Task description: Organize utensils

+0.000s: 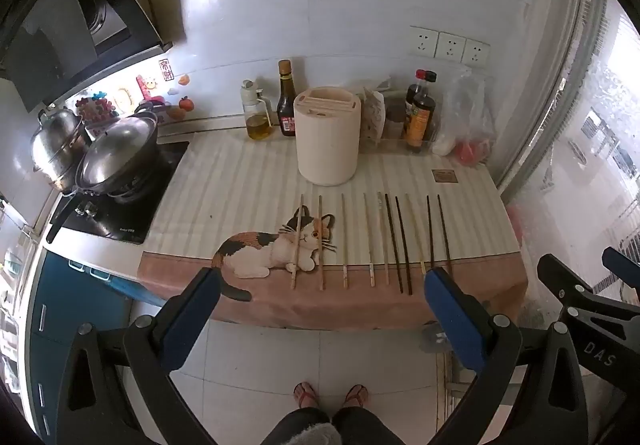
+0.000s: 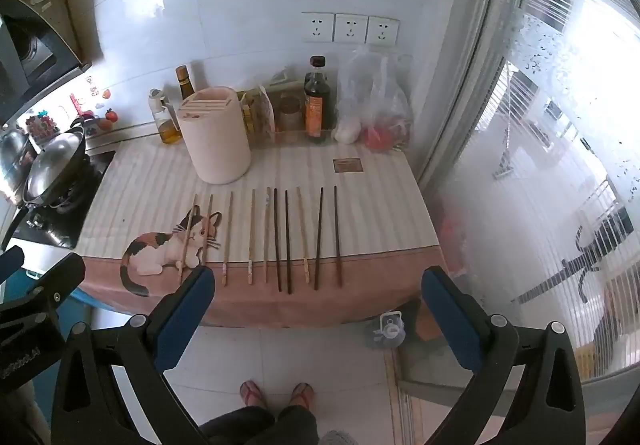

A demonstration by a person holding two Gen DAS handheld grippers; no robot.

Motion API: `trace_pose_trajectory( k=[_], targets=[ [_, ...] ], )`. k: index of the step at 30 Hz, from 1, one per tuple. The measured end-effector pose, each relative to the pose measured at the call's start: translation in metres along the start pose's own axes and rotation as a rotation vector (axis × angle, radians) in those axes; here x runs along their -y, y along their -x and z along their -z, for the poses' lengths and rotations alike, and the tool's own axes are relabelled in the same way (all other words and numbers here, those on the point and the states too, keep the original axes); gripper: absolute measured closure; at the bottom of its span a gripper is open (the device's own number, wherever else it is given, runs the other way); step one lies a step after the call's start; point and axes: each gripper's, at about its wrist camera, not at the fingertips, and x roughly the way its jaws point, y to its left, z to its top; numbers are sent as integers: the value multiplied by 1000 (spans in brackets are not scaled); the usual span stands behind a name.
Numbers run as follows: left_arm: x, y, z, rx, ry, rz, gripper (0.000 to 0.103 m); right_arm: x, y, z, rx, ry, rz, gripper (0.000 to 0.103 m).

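Note:
Several chopsticks (image 1: 372,241) (image 2: 280,241), some pale wood and some dark, lie side by side in a row on a striped cloth (image 1: 240,185) (image 2: 380,197) with a cat picture. Behind them stands a cream cylindrical utensil holder (image 1: 327,135) (image 2: 216,135) with slots in its top. My left gripper (image 1: 322,279) hangs open in front of the table's near edge, nothing between its blue pads. My right gripper (image 2: 318,279) is likewise open and empty, held short of the chopsticks' near ends. The right gripper's body (image 1: 592,309) shows in the left wrist view.
Oil and sauce bottles (image 1: 286,105) (image 2: 318,101), jars and a plastic bag (image 2: 376,109) line the tiled wall behind the holder. A stove with a lidded wok (image 1: 116,153) and a steel pot sits left. A person's feet in sandals (image 1: 330,395) stand on the tile floor below.

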Motion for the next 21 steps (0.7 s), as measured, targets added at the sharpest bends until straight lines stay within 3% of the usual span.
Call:
trace_pose_trajectory(
  k=[21],
  targets=[
    [7,9,-11,3,-7,-9,0,-1,4,-5,34,-1,11,0]
  ],
)
